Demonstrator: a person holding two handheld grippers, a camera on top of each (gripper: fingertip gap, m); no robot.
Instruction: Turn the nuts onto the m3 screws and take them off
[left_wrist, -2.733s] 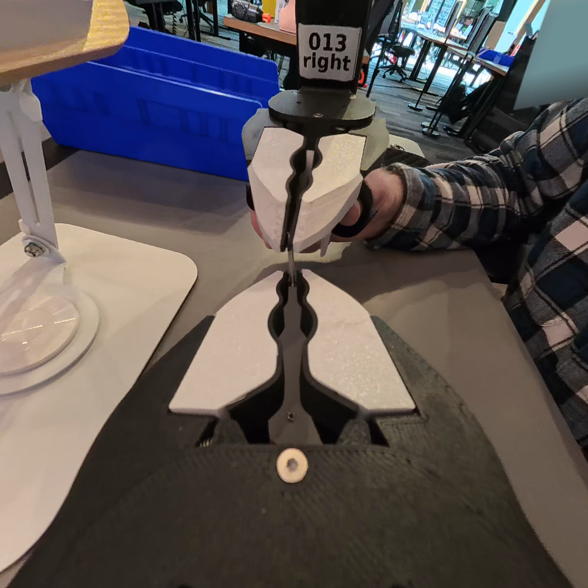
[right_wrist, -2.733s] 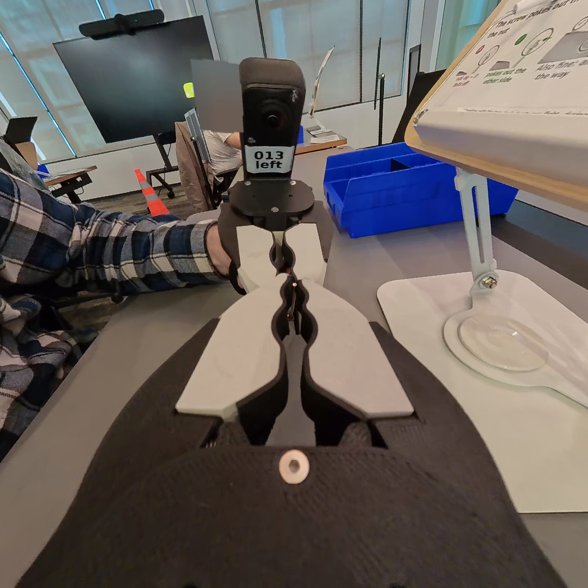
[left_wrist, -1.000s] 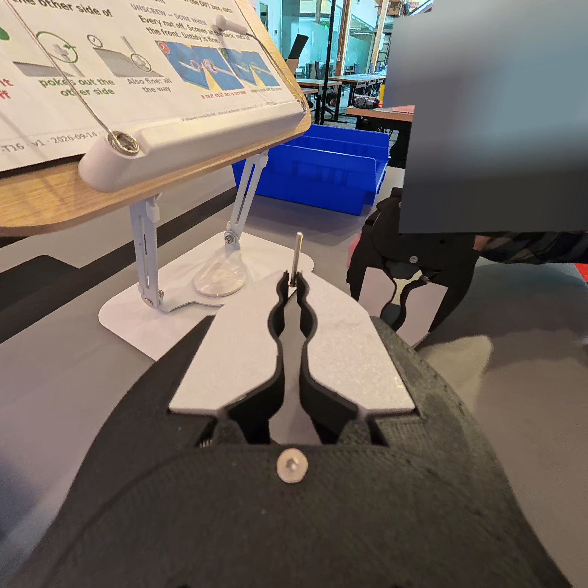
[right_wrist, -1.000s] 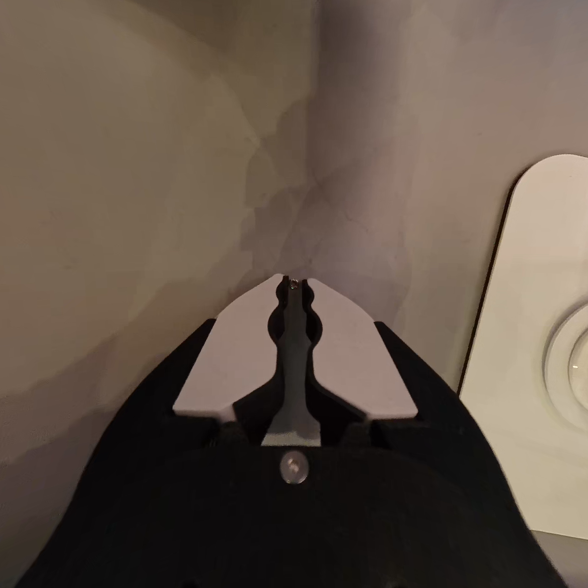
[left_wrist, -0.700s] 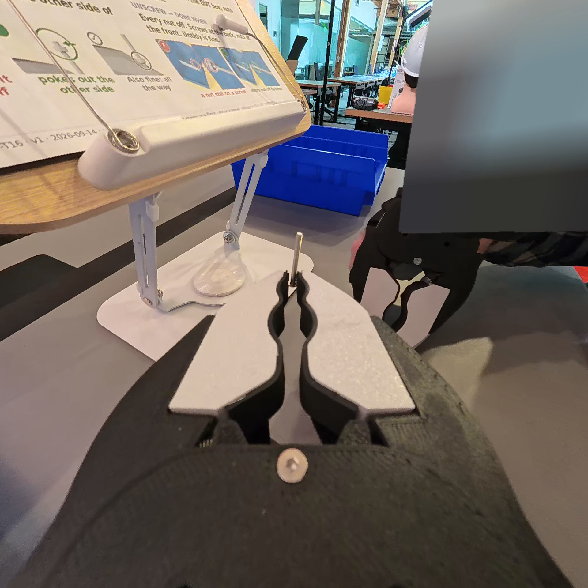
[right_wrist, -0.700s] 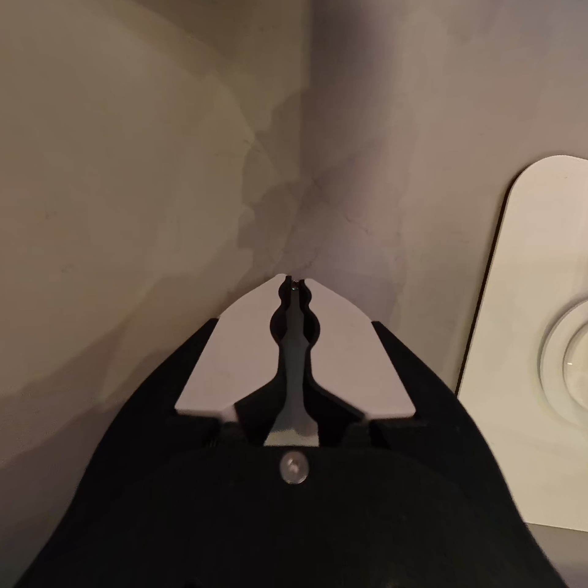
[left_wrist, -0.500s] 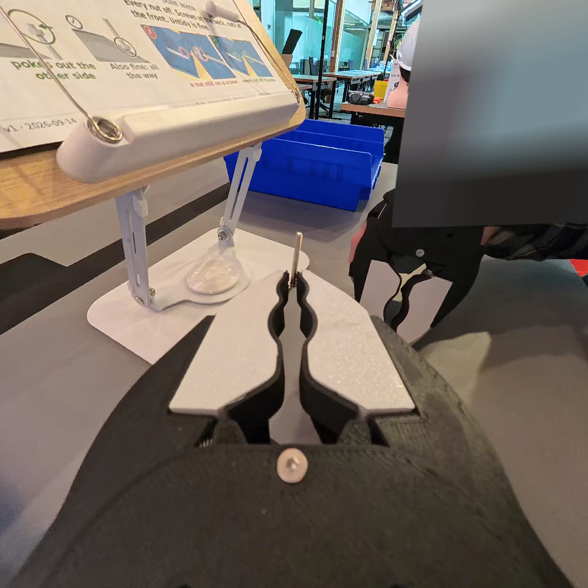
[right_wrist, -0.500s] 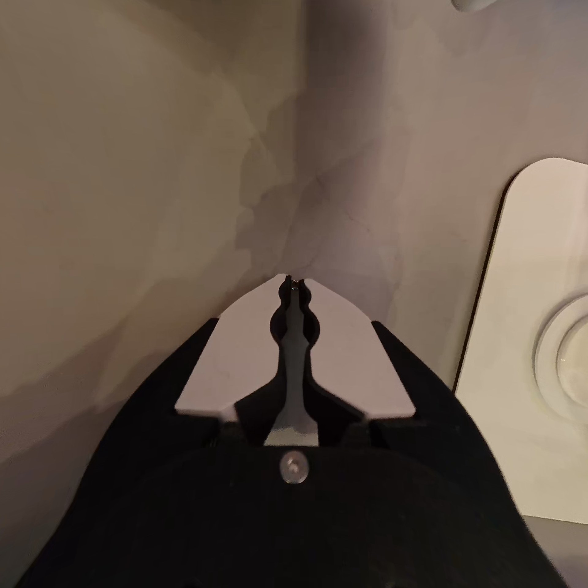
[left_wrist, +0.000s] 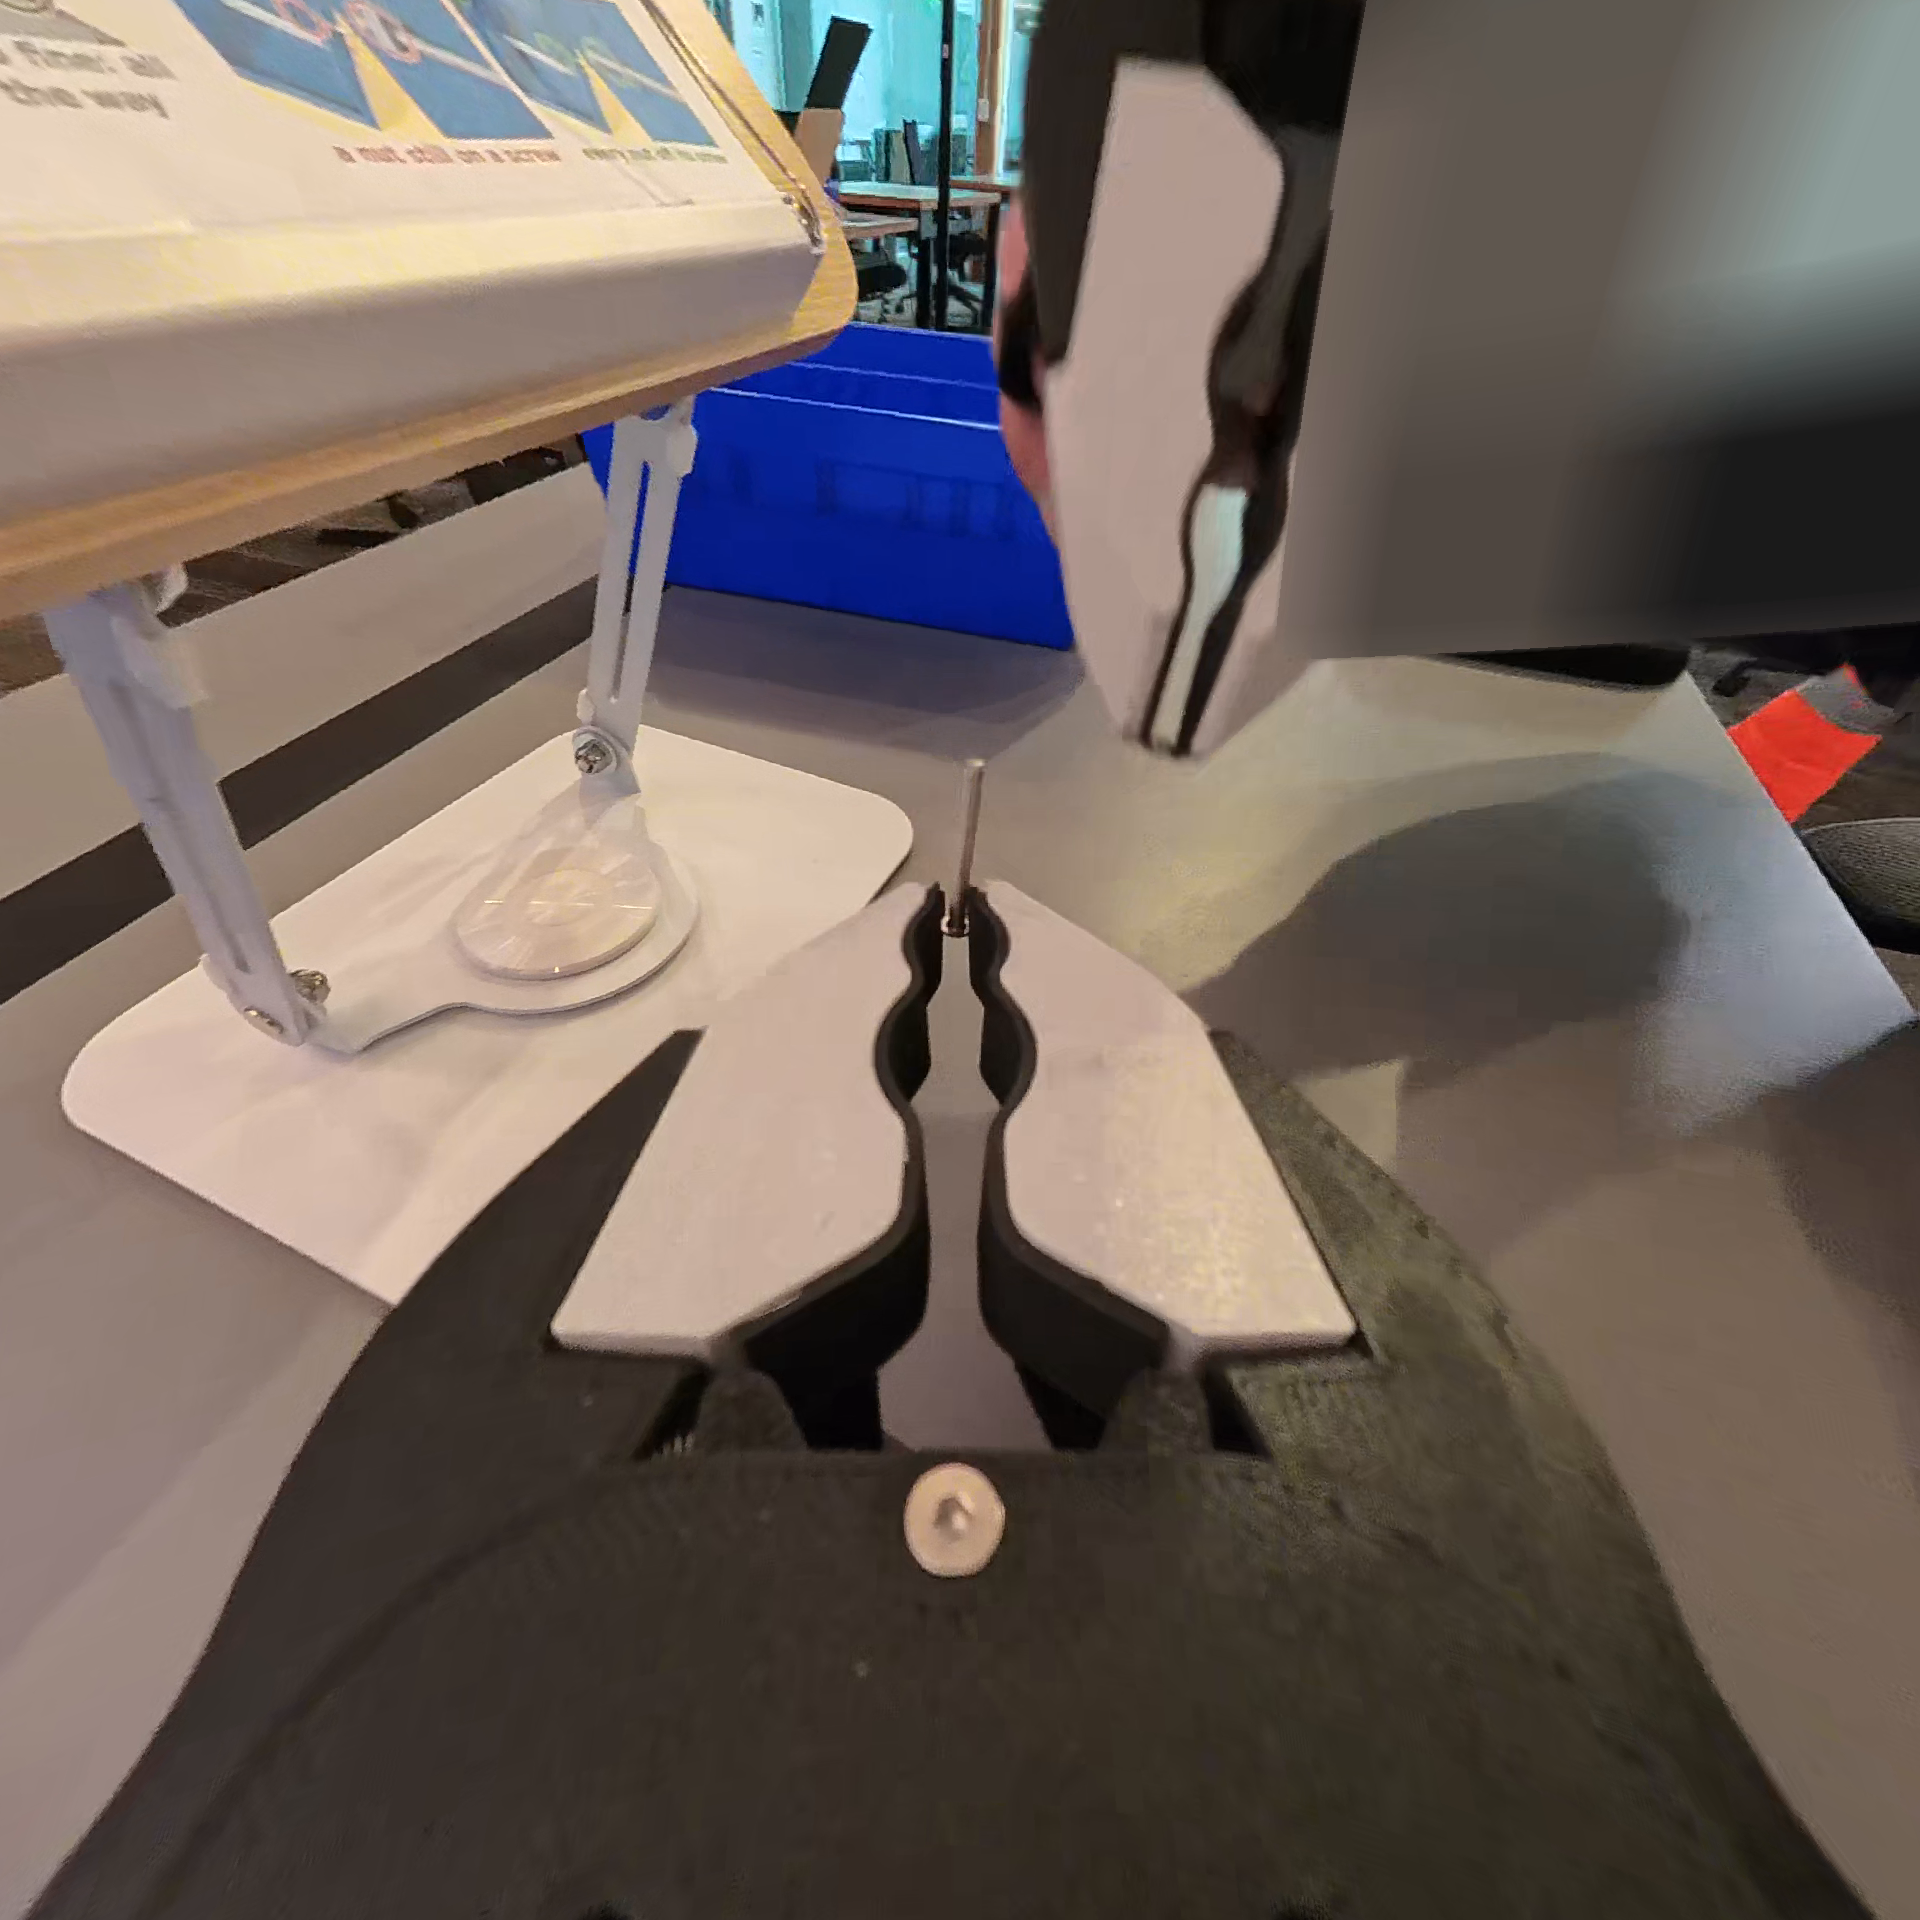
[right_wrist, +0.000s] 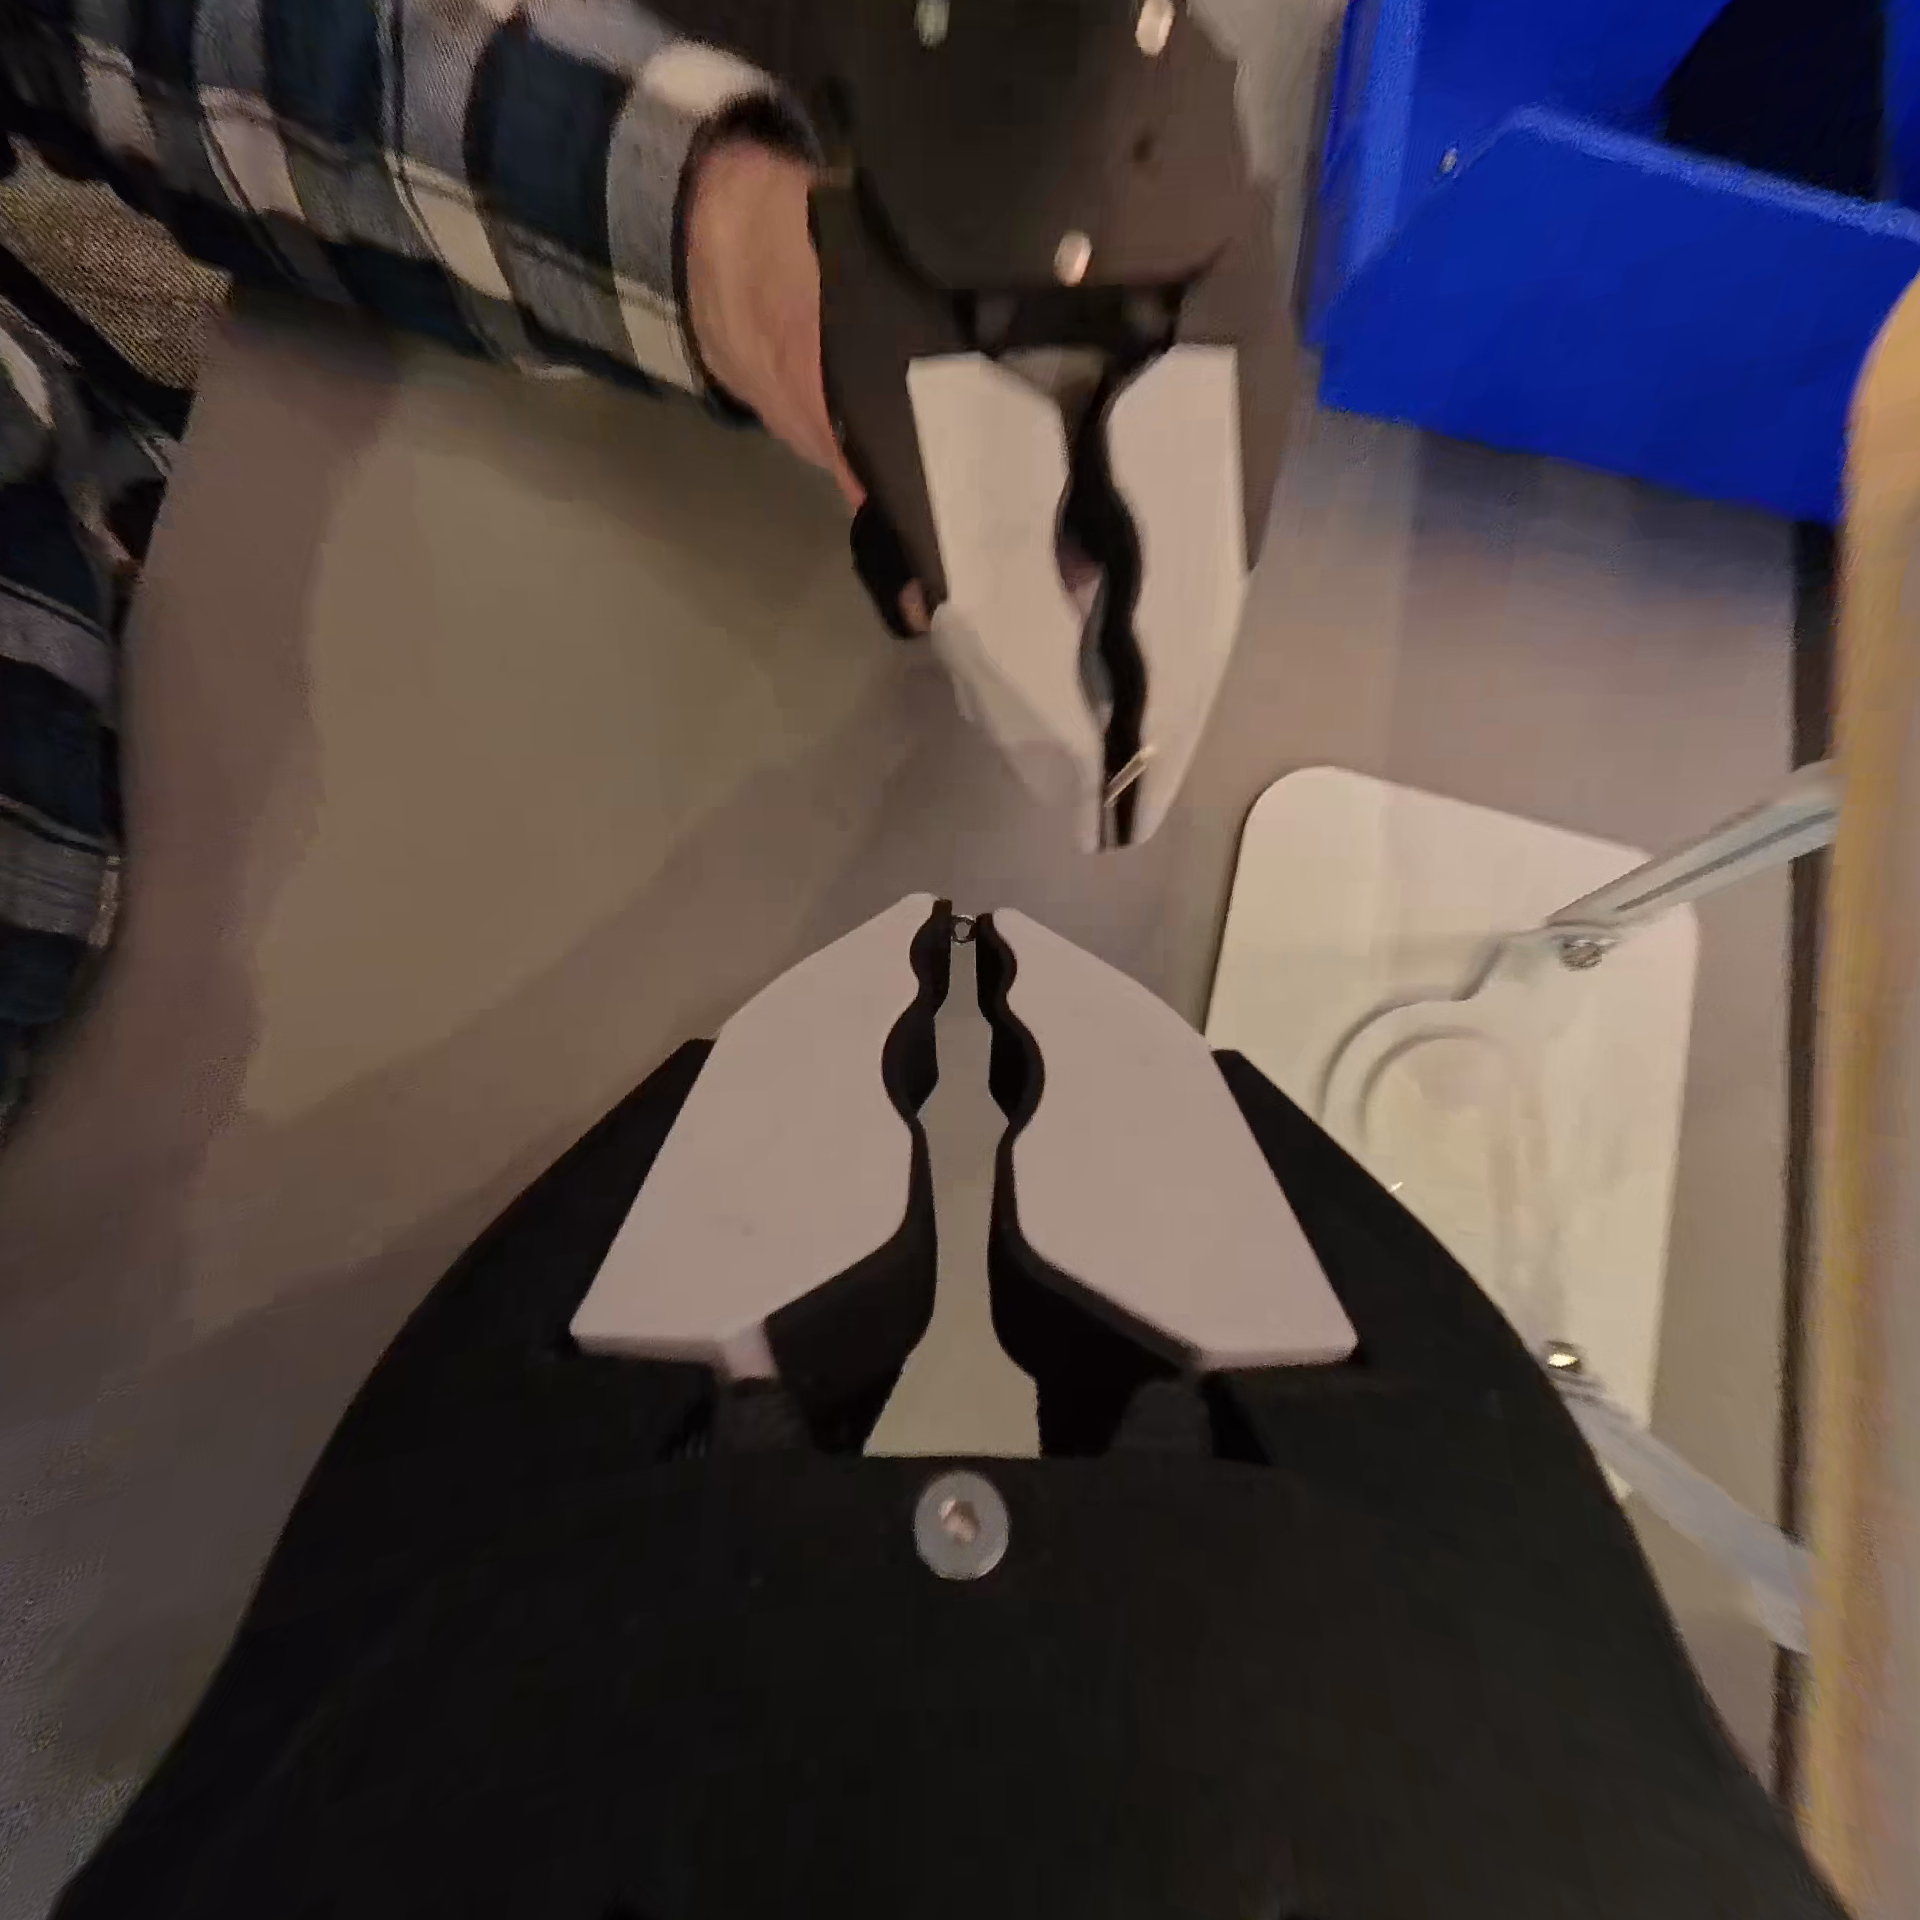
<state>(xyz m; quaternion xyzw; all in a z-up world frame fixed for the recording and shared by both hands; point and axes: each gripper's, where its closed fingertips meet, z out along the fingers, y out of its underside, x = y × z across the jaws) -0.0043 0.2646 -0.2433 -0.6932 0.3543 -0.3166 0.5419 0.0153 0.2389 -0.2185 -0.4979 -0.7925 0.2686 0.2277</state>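
Fingers of my left gripper (left_wrist: 954, 914) pinch a slim silver metal screw (left_wrist: 968, 831) upright—my right fingers (right_wrist: 961, 925), clamping a tiny silver nut (right_wrist: 963, 928), hover just beside its tip.

Grey table (left_wrist: 1455, 790): white stand base plate (left_wrist: 343, 1132) lies flat on it; blue bin (left_wrist: 852, 520) behind.
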